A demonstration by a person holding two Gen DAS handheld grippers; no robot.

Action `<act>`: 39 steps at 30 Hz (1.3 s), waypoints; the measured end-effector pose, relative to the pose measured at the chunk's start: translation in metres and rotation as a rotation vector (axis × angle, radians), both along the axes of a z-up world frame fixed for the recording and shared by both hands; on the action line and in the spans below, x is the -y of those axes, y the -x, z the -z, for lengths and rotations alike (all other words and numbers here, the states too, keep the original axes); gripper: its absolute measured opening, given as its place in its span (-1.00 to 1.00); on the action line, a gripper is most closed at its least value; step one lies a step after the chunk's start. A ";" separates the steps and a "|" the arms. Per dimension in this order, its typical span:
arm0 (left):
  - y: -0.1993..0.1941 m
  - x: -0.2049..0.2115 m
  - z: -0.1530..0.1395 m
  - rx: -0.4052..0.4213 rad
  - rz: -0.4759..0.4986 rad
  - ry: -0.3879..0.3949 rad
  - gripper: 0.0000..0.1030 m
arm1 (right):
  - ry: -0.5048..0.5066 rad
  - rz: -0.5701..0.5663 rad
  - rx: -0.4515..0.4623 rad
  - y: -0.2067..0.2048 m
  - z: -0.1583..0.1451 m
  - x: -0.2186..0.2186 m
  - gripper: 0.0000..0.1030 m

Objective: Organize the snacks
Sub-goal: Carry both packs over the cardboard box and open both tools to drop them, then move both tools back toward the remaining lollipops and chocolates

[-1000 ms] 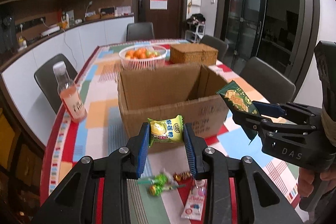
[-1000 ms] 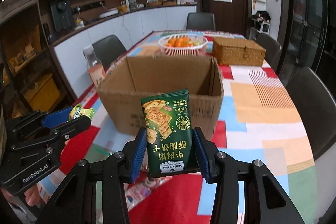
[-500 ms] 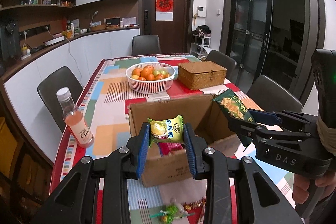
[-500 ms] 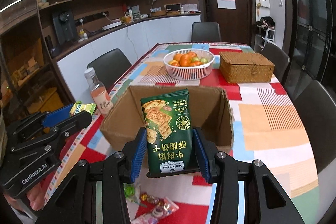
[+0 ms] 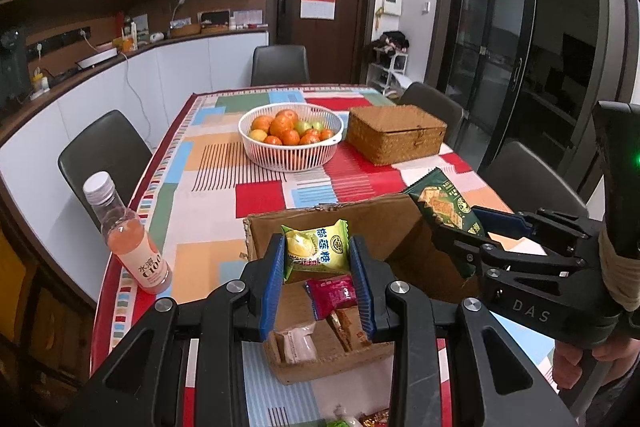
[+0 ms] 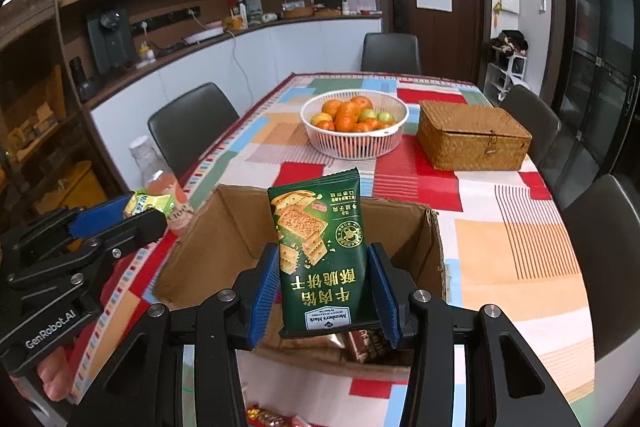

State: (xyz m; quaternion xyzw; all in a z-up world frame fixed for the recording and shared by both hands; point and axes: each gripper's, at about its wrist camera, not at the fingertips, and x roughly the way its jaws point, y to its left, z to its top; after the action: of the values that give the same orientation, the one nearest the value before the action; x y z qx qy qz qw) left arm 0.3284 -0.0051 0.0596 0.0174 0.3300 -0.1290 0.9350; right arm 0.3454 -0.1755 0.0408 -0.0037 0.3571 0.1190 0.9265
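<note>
**Both claws loaded above the box; release pending**

The left claw [image 5: 317,269] is closed on a small yellow candy packet [image 5: 316,251], pinched between its blue pads and held above the open cardboard box [image 5: 360,215]. The right claw [image 6: 324,293] grips a tall green cracker packet [image 6: 322,251] by its lower end, the packet standing upright and leaning slightly, also over the box opening. Neither packet touches the box walls.

Inside the box, the left view shows a red wrapper [image 5: 332,293], a brown wrapped bar [image 5: 344,325] and a pale clear packet [image 5: 298,343] lying on the floor of it. Sorting therefore appears well under way, with several items already stowed.

Outstanding work: both held packets are not yet let go. Loose sweets [image 6: 266,419] lie on the patterned tablecloth [image 6: 520,239] at the near edge, below the claws, and would seem to need collecting; their number cannot be told, as they are largely cut off.

Surroundings: a pink drink bottle [image 5: 130,239] stands left of the box, apart from it. A white fruit basket [image 5: 291,135] and a wicker box [image 5: 396,139] sit further along the table, well clear of the work
</note>
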 end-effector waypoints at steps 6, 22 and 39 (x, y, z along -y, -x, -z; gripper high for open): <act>-0.019 0.006 0.007 -0.033 -0.011 -0.024 -0.23 | 0.014 0.015 -0.030 -0.015 0.008 0.001 -0.12; 0.050 -0.003 -0.011 0.071 -0.033 -0.075 0.05 | -0.002 -0.031 0.050 0.038 -0.007 -0.003 0.15; 0.128 -0.024 0.005 0.065 -0.032 -0.083 0.10 | 0.034 -0.167 0.082 0.108 0.003 -0.028 0.15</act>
State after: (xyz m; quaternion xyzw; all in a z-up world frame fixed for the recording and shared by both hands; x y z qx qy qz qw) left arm 0.2003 0.0189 0.0549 0.0549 0.3050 -0.0994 0.9456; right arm 0.2370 -0.1471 0.0383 -0.0538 0.3195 0.1895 0.9269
